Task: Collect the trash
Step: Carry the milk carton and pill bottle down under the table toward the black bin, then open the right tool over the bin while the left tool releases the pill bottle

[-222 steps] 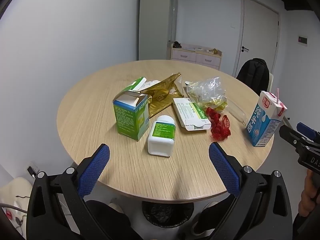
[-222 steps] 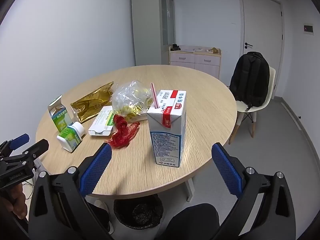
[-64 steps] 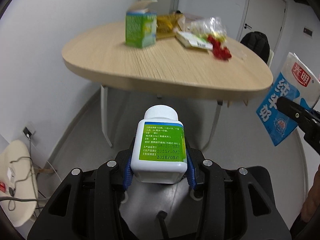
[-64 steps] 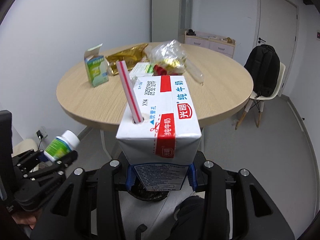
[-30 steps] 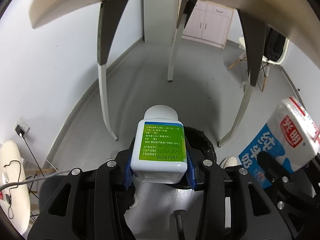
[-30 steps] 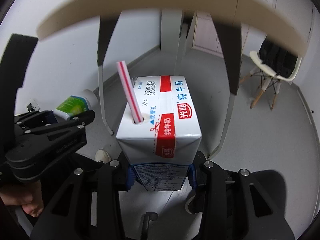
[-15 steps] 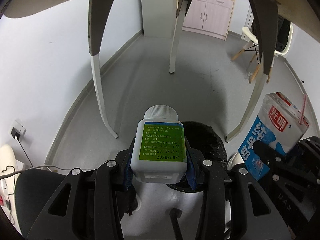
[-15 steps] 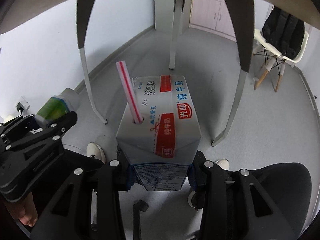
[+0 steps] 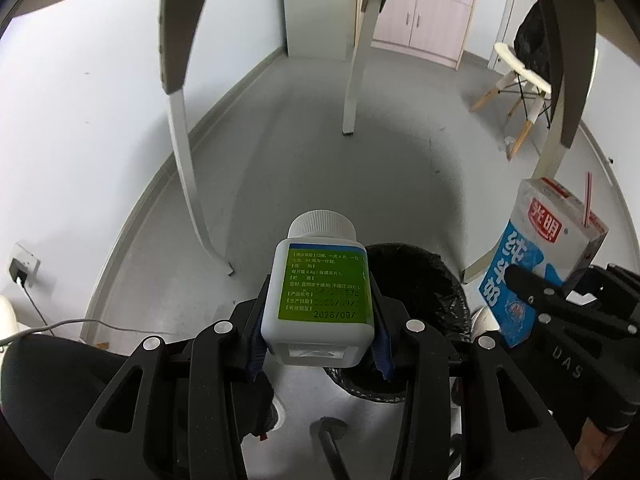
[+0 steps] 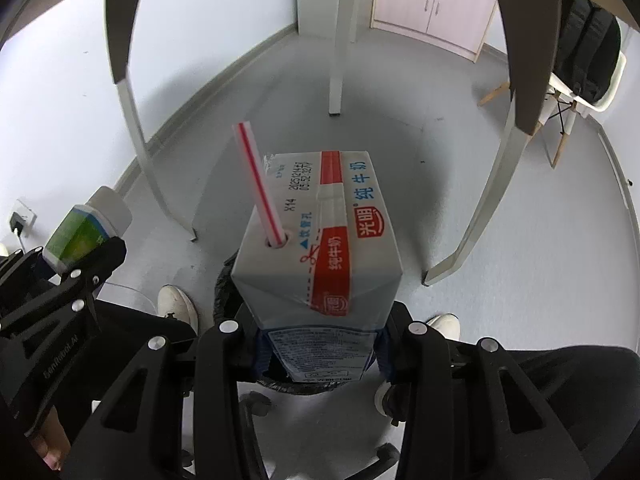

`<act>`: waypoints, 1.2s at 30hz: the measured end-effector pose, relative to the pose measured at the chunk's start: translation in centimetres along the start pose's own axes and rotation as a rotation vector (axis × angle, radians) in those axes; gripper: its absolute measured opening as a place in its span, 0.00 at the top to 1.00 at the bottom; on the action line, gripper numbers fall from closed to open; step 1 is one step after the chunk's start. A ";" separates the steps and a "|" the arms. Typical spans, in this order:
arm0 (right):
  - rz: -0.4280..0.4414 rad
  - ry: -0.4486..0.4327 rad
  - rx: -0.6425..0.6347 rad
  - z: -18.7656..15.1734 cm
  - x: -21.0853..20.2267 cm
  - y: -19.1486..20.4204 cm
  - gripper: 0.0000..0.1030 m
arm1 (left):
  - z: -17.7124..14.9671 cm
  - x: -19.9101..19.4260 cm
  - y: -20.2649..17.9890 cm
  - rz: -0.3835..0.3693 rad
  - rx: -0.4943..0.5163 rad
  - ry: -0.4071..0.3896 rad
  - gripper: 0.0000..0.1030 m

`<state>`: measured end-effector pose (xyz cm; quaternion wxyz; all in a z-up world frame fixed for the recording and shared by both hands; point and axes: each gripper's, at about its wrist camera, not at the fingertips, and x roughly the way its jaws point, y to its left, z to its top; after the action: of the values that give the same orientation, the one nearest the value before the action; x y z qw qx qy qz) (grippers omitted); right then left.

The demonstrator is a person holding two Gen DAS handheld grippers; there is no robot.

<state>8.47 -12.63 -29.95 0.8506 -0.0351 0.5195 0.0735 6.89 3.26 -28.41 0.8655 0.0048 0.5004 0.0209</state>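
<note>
My left gripper (image 9: 318,344) is shut on a white pill bottle (image 9: 320,292) with a green label, held beside and above the black-lined trash bin (image 9: 416,276) on the floor under the table. My right gripper (image 10: 318,356) is shut on a blue and white milk carton (image 10: 320,256) with a red-striped straw (image 10: 258,184), held right over the bin (image 10: 224,284), which it mostly hides. The carton (image 9: 536,256) shows at the right of the left wrist view. The bottle (image 10: 86,232) shows at the left of the right wrist view.
White table legs (image 9: 184,168) stand around the bin, and the tabletop's underside is overhead. A chair with a black backpack (image 10: 588,52) is at the far right. A pink cabinet (image 9: 424,16) stands at the back wall. The person's white shoes (image 10: 176,304) flank the bin.
Both grippers have gone lower and tilted further down under the table, closer to the bin. The carton now hangs over the bin's mouth. Both grips are unchanged.
</note>
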 end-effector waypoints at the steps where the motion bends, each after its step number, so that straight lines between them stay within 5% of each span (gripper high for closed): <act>1: -0.001 0.011 0.006 0.1 0.6 -0.1 0.63 | 0.1 0.7 0.0 0.001 0.002 0.010 0.60; 24: -0.006 0.173 0.013 2.0 8.2 0.6 0.62 | 0.3 7.2 0.8 -0.019 -0.031 0.122 0.60; 32: -0.020 0.113 0.043 2.9 6.9 -1.6 0.18 | 0.0 7.7 0.1 -0.045 -0.036 0.146 0.60; 36: -0.039 0.086 0.061 3.0 6.4 -3.1 0.08 | 0.0 7.8 -1.1 -0.071 -0.025 0.155 0.60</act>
<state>14.49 -14.75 -34.28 0.8294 -0.0224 0.5568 0.0393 10.81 2.49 -35.25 0.8243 -0.0255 0.5656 -0.0032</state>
